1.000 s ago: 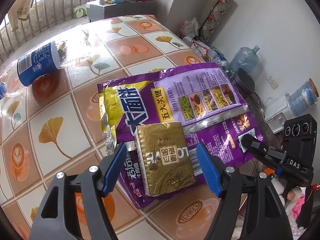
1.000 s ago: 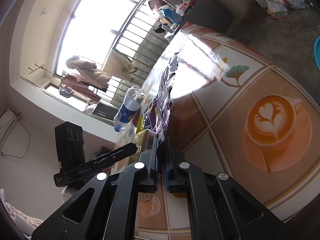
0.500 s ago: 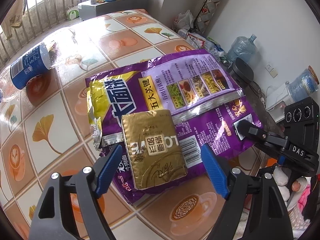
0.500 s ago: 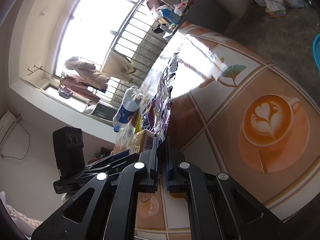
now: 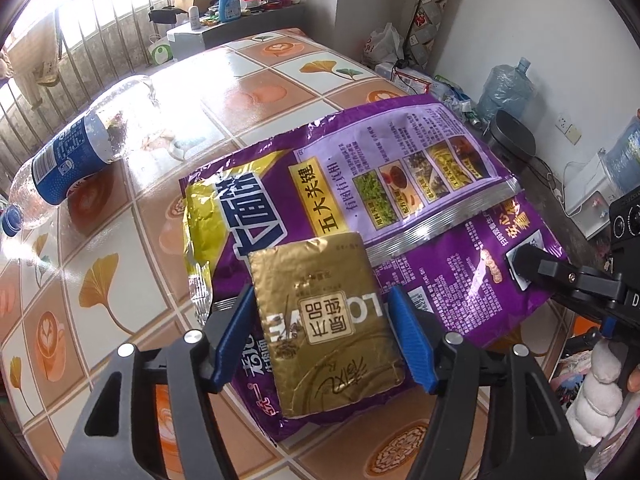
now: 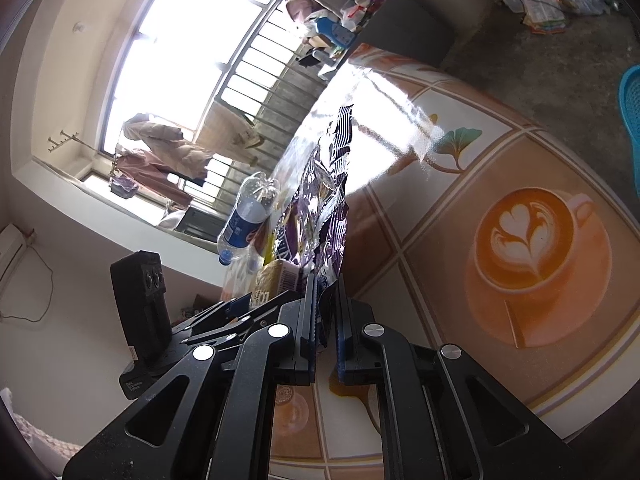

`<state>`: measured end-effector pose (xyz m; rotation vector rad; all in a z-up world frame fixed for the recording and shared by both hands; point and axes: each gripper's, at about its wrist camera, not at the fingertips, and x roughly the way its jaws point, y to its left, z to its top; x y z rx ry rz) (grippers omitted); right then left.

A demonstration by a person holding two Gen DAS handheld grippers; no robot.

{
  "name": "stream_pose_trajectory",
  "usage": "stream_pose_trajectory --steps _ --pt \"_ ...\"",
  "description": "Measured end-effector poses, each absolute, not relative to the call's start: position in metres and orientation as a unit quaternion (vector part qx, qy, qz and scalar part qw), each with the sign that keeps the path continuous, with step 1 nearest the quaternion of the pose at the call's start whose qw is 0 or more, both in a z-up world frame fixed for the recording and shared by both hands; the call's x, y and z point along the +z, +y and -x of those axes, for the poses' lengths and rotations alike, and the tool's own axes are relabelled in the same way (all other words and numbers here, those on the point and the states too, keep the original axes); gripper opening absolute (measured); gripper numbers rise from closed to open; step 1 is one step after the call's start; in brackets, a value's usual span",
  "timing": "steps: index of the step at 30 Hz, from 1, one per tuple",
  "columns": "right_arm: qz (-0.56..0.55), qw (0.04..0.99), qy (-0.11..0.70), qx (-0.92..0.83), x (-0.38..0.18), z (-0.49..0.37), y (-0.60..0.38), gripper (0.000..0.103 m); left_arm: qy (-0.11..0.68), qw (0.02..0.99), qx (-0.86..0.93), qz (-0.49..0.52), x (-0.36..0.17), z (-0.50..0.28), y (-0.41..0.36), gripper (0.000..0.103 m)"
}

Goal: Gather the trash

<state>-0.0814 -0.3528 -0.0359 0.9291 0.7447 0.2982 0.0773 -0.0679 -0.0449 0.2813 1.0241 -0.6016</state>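
Observation:
A large purple snack bag (image 5: 400,184) lies on the tiled table (image 5: 120,208). A small gold packet (image 5: 328,320) rests on its near end. My left gripper (image 5: 324,340) is open, its blue pads on either side of the gold packet, close to its edges. My right gripper (image 6: 325,312) is shut on the purple bag's corner (image 6: 326,240), seen edge-on; it also shows at the right of the left wrist view (image 5: 528,260). An empty plastic bottle (image 5: 72,160) with a blue label lies on its side at the far left.
The table's right edge drops to a floor with water jugs (image 5: 506,88), bags and a black appliance (image 5: 514,136). A grey cabinet (image 5: 240,28) with clutter stands beyond the table by the barred window. A blue basket (image 6: 632,120) stands on the floor.
My left gripper has moved forward and narrowed, so its pads now flank the gold packet closely. My right gripper stays shut on the purple bag's corner.

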Motion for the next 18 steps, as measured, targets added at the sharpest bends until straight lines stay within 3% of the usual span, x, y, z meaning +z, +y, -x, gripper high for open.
stream_pose_trajectory --steps 9,15,18 --pt "-0.412 0.825 0.36 0.141 -0.029 0.078 -0.338 0.032 0.471 0.824 -0.282 -0.139 -0.047 -0.076 -0.067 0.06" --pt "-0.403 0.828 0.366 0.135 -0.029 0.072 -0.33 0.032 0.466 0.827 -0.285 -0.137 -0.046 -0.071 -0.065 0.06" --pt "-0.404 0.825 0.372 0.133 -0.031 0.067 -0.328 0.026 0.463 0.827 -0.287 -0.137 -0.047 -0.069 -0.065 0.06"
